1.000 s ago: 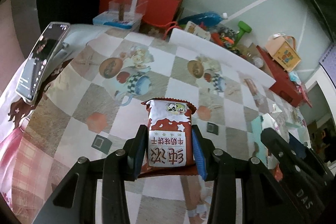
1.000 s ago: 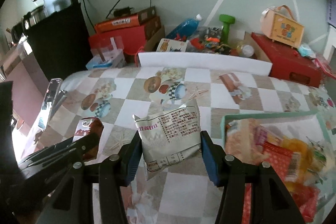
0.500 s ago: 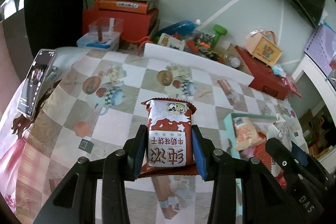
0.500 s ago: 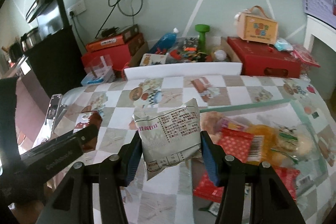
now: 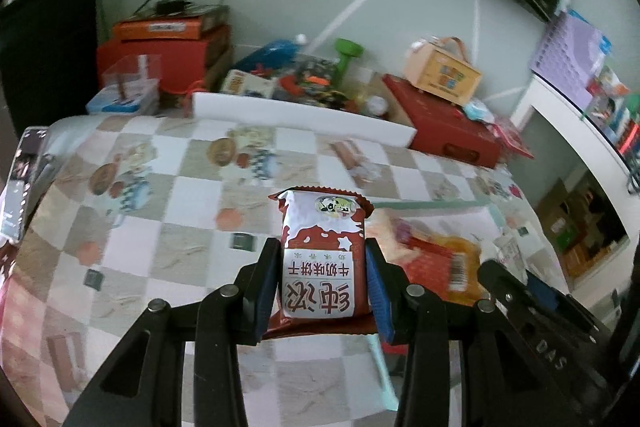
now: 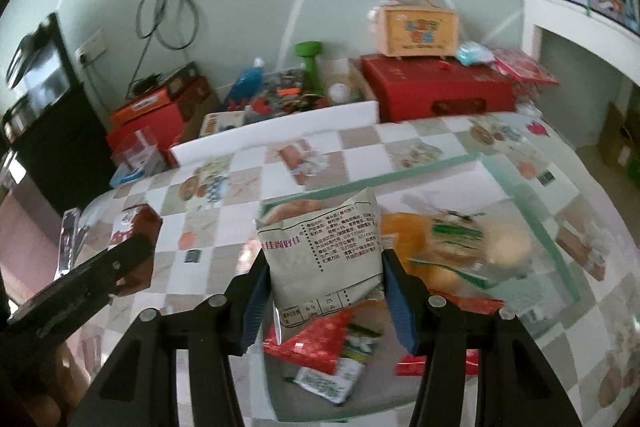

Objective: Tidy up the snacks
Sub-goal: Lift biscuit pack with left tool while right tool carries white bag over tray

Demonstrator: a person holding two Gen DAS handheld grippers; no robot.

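My left gripper (image 5: 322,281) is shut on a red-and-white biscuit packet (image 5: 323,251), held upright above the checkered tablecloth (image 5: 192,187). In the right wrist view my right gripper (image 6: 325,287) is shut on a pale grey snack bag (image 6: 324,247) with printed text. Below and beyond that bag lies a green-rimmed tray (image 6: 532,215) with several snack packs, among them an orange pack (image 6: 408,235) and a red pack (image 6: 312,339). The left gripper with its packet (image 6: 134,223) shows at the left of the right wrist view. Part of the right gripper's dark body (image 5: 532,311) shows at the lower right of the left wrist view.
A phone (image 5: 18,183) lies at the table's left edge. Behind the table stand red boxes (image 5: 168,59), a white board (image 5: 300,115), a green dumbbell (image 6: 308,63), a yellow carry box (image 6: 416,31) on a red case (image 6: 436,93), and a white shelf (image 5: 576,131) at the right.
Both grippers, with the packets still in them, have moved to the right and a little up. The snack tray has come under the right gripper and into the left wrist view.
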